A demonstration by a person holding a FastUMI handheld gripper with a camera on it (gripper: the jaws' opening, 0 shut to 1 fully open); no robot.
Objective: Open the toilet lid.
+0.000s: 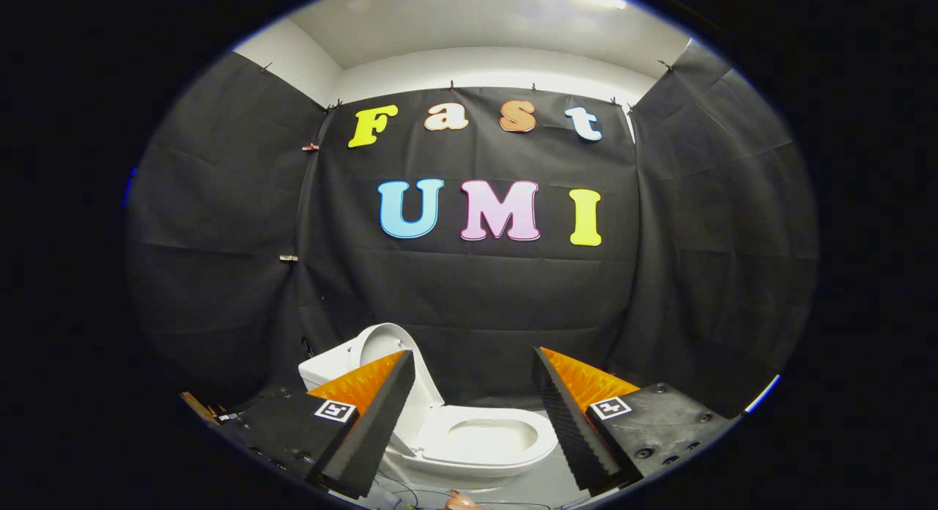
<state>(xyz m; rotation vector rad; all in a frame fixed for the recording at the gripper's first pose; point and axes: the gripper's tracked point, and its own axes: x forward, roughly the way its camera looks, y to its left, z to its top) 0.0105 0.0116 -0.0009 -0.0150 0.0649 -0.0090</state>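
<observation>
Your tongs (469,415) stood wide open, gripping nothing. Just ahead, between and below fingers, sat toilet (469,440), bowl and seat exposed. Toilet lid (385,345) was already raised, upright against tank (326,367), just past left finger. Task looked finished; only pulling back seemed left. Beyond, black cloth wall (476,305).

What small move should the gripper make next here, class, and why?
Probably none beyond easing back: the toilet lid already stands upright against the tank, the bowl lies exposed, and the gripper is open, holding nothing, with the toilet beyond its fingers.
</observation>
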